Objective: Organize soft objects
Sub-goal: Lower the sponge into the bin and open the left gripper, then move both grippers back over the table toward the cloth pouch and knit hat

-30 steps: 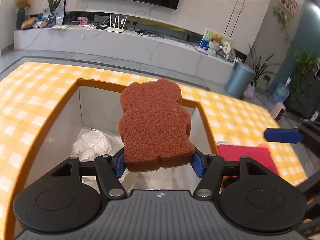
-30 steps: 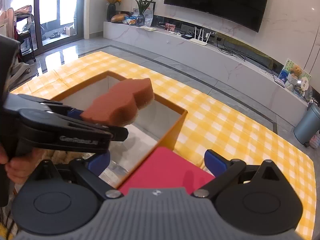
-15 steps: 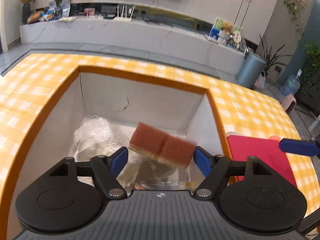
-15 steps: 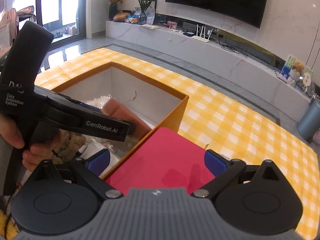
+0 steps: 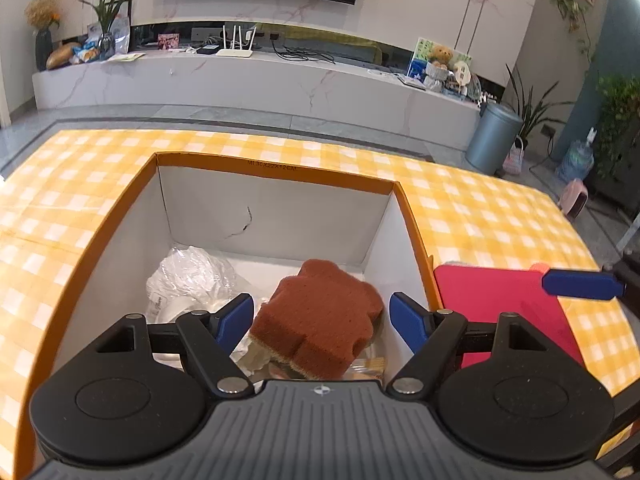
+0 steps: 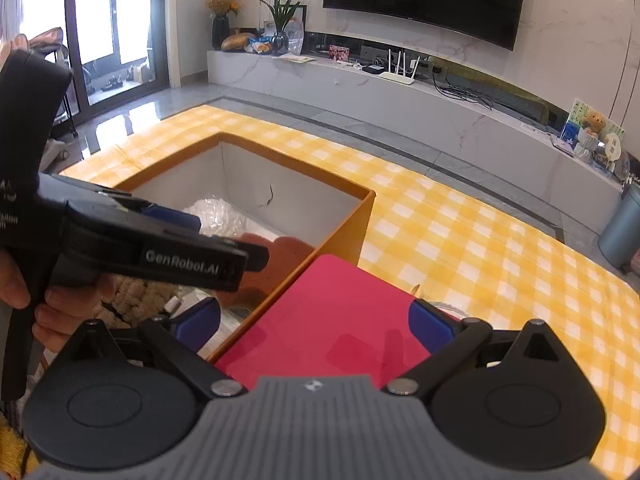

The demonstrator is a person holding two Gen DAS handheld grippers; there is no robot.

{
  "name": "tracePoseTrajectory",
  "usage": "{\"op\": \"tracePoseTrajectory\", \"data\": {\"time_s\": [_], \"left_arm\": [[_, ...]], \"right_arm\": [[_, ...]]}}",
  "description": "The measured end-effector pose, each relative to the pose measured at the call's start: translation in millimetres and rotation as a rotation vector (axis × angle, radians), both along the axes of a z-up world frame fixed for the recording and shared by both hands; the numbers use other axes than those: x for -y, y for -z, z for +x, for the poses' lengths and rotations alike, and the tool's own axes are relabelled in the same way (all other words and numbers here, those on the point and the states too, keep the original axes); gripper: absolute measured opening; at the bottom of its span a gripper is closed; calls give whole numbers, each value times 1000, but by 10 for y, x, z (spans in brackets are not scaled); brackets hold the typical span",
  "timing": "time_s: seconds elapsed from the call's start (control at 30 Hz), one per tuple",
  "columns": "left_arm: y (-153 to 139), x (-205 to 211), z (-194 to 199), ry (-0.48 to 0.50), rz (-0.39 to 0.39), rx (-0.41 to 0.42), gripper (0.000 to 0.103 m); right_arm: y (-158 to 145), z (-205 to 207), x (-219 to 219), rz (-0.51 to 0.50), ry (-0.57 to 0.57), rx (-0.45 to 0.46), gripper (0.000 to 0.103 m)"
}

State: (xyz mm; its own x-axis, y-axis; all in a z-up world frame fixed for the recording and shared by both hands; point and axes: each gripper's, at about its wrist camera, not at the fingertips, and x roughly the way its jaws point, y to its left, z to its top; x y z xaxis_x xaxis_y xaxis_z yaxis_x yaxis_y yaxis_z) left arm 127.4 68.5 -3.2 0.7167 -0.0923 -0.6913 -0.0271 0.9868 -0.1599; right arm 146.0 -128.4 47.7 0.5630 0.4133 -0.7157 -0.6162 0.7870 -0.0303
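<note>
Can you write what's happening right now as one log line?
left gripper: open | brown bear-shaped sponge: lying in orange-rimmed box | right gripper: open above red flat pad

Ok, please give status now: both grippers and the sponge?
Left gripper open. Right gripper open, empty. Brown bear-shaped sponge inside orange-rimmed box. Nothing blocking.

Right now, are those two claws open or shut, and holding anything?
Left claw: open, empty; the brown sponge lies loose in the box.
Right claw: open, empty, above the red pad.
</note>
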Motion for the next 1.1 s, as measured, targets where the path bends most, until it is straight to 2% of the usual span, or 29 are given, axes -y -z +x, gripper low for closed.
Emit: {"op": "tracePoseTrajectory", "data": {"time_s": [0.13,0.3,0.7,0.83,1.0,1.1], "left_arm": [[-29,9,-14,-5,15,10,91],[-93,-5,-37,10,-42,-3,91],[-483,216,-279,33,-7,80,91],[-620,349,-353,24,9,111,90],[-731,449,-361,38,-34,91,89],[-801,568,-351,56,-26,100,89]], "right_arm": [[-34,-12,29,15,6,6,99],[-108,-40,78,52,23,9,99],[-347,-153,389,110,78,45,99],[-487,-191,541,125,100,85,99],[-648,-257,733,133,145,146,99],[-731,-285,859,123,162,178,99]]}}
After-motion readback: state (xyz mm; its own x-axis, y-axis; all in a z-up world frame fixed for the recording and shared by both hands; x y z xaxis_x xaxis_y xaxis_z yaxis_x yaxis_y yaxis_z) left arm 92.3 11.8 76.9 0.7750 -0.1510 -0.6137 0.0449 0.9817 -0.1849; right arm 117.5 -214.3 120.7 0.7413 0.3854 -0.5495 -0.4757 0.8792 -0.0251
